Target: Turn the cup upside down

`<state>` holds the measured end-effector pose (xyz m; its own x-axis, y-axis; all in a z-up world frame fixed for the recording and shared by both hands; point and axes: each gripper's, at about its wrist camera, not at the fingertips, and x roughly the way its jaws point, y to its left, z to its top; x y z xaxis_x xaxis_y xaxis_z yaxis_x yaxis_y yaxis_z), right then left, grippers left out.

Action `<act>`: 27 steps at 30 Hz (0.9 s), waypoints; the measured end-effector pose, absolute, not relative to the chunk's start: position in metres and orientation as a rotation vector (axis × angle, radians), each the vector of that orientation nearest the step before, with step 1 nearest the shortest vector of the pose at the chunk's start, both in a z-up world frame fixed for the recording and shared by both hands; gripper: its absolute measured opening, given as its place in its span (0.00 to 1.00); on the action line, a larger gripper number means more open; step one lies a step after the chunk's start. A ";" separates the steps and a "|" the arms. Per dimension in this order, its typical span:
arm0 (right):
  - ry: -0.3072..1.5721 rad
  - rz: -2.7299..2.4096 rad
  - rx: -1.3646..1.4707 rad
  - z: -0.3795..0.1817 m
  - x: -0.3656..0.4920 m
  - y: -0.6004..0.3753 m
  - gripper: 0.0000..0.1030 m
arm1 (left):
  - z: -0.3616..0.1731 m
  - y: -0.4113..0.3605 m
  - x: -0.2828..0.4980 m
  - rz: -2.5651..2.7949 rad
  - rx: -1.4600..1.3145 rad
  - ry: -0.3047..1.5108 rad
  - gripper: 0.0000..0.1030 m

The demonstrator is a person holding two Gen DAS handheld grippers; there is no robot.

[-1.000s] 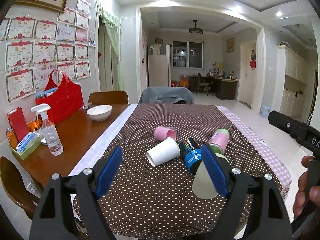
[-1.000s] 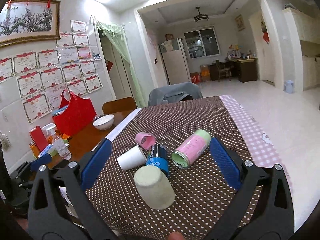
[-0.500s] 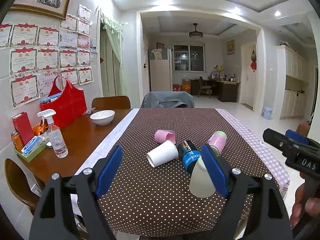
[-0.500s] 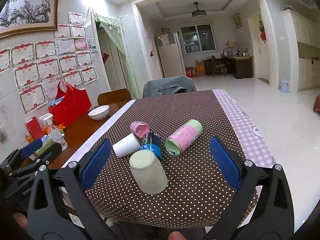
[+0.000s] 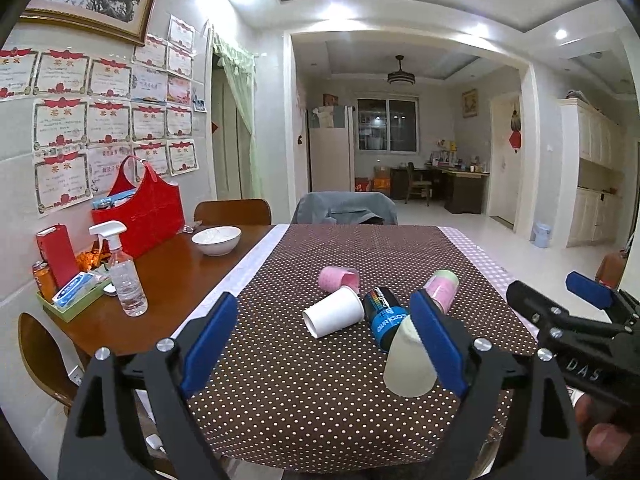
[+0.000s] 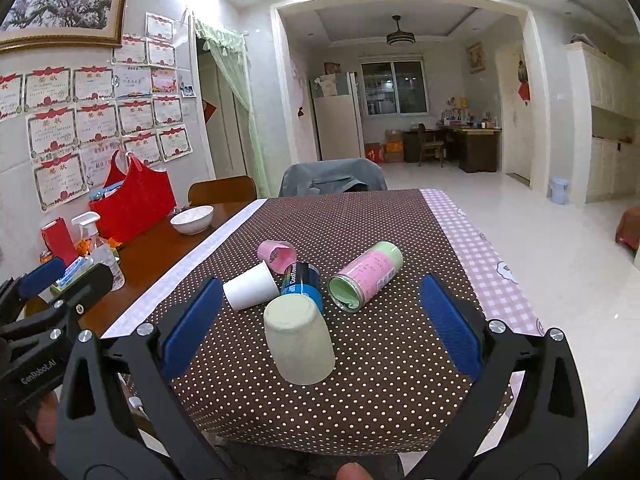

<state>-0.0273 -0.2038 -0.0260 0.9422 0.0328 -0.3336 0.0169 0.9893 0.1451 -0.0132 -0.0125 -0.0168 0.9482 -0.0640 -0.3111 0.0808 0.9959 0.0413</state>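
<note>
"CoolTowel" is printed on the blue and black cylindrical can point(image 6: 301, 283) lying on its side. "GenRobot.AI" is read on the black left gripper point(image 6: 36, 374) body, and "DAS" on the black right gripper point(image 5: 582, 366) body.

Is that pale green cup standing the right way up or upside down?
Upside down: the cup stands on its wide rim on the tablecloth, closed base facing up.

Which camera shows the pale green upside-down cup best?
The right wrist view: the pale green upside-down cup stands whole between the open blue fingers. In the left wrist view, the cup is partly hidden behind the left gripper's finger.
</note>
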 end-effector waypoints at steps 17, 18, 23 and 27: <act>0.352 0.006 0.144 -0.030 -0.023 -0.199 0.94 | -0.024 -0.010 -0.011 -0.046 0.055 0.342 0.86; 0.353 0.005 0.144 -0.030 -0.023 -0.199 0.94 | -0.024 -0.010 -0.012 -0.045 0.055 0.344 0.86; 0.353 0.002 0.143 -0.030 -0.023 -0.199 0.94 | -0.025 -0.011 -0.012 -0.044 0.056 0.346 0.86; 0.356 0.000 0.143 -0.031 -0.022 -0.199 0.94 | -0.026 -0.011 -0.013 -0.041 0.058 0.348 0.86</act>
<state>-0.0216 -0.1987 -0.0311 0.9375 0.0252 -0.3470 0.0249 0.9899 0.1392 -0.0127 -0.0106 -0.0258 0.9394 -0.0297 -0.3415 0.0498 0.9975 0.0502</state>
